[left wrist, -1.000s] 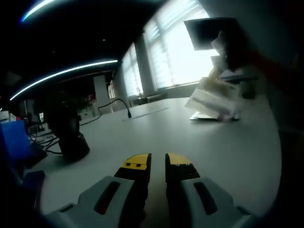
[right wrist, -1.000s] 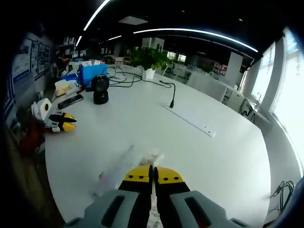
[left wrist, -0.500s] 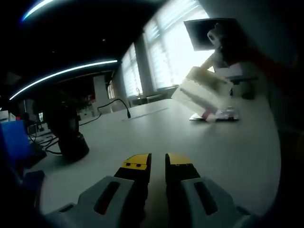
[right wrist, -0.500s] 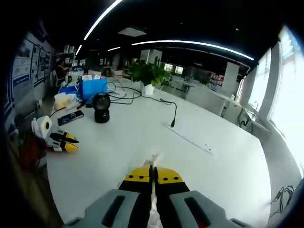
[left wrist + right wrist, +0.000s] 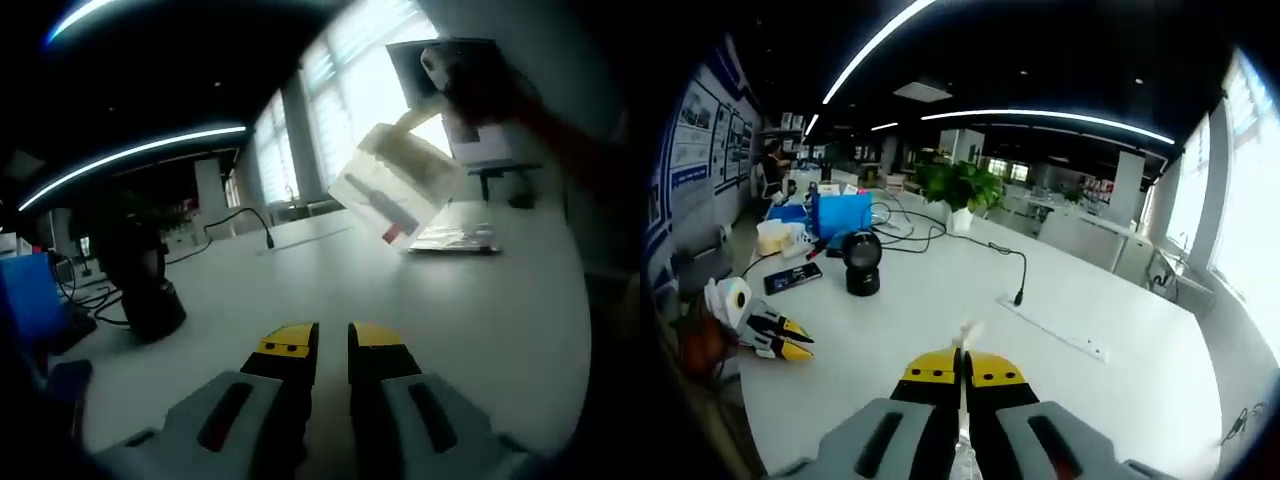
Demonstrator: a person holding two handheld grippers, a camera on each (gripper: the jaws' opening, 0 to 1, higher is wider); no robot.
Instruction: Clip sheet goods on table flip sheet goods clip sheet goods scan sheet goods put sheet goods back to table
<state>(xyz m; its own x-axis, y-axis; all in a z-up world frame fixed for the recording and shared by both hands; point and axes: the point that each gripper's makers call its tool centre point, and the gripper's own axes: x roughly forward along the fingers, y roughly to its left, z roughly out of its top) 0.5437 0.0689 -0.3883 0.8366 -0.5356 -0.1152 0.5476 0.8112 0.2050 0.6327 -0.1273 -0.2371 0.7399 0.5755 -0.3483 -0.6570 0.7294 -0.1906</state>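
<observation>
No readable text, brand or number anywhere. Dark print and a red patch on the clear packet (image 5: pixel 395 185) held aloft in the left gripper view, perhaps a label, too blurred to make out. Blue-and-white posters (image 5: pixel 702 150) on the wall in the right gripper view, their lettering too small to read.

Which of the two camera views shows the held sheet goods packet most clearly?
The left gripper view: the sheet goods packet hangs in the air, flat side visible. The right gripper view shows just a thin edge past the shut fingers.
</observation>
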